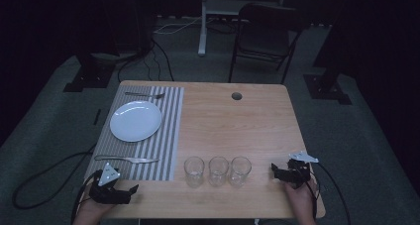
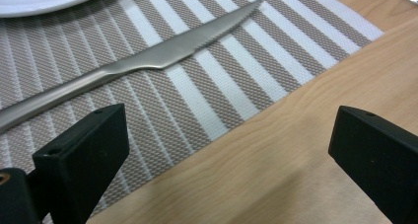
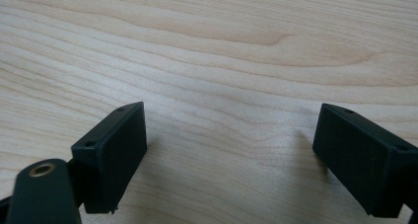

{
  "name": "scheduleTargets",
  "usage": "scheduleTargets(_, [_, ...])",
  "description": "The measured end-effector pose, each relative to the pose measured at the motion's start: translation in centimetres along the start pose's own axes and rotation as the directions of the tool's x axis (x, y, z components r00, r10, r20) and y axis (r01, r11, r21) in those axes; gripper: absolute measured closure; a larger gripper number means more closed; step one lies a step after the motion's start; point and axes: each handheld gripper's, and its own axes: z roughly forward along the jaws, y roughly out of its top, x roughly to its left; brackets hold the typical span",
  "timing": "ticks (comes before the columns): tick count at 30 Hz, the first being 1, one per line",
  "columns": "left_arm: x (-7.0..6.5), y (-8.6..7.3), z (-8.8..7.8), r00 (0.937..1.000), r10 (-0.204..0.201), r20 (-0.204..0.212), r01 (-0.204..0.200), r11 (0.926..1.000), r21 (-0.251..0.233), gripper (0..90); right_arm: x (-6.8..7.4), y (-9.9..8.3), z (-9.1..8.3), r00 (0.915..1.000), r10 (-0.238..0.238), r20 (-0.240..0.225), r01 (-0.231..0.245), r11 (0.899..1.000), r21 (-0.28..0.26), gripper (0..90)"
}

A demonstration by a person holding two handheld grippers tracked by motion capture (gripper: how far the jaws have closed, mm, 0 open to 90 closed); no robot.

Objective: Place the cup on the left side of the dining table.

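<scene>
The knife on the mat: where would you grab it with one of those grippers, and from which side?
Probably the knife's handle, its left end, taken from above with the left gripper, whose jaws stand open nearby. It lies flat on the mat, so the jaws must straddle the narrow handle across its width.

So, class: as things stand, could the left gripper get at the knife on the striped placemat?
Probably yes. The left gripper is open, the knife lies flat just ahead of its jaws, and nothing sits between them.

no readable text, labels, numbers, signs
</scene>
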Motion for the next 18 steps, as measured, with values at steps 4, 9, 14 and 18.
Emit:
scheduleTargets(4, [-0.6,0.5,0.0,0.9994,0.014,0.031,-0.014,0.9998,-0.011,2.4,0.0,0.0,0.0,1.0000,0.000,0.000,0.000,1.000,0.000,12.7])
scheduleTargets(9, [-1.6,1.3,0.0,0.9978,0.045,0.049,-0.044,0.9987,-0.025,2.4,0.0,0.0,0.0,1.0000,0.000,0.000,0.000,1.000,0.000,12.7])
scheduleTargets(14, [-2.7,2.1,0.4,0.9939,0.076,0.079,-0.073,0.9966,-0.037,2.4,0.0,0.0,0.0,1.0000,0.000,0.000,0.000,1.000,0.000,12.7])
scheduleTargets(18, [-3.6,2.8,1.1,0.9880,0.097,0.120,-0.092,0.9947,-0.047,2.4,0.0,0.0,0.0,1.0000,0.000,0.000,0.000,1.000,0.000,12.7])
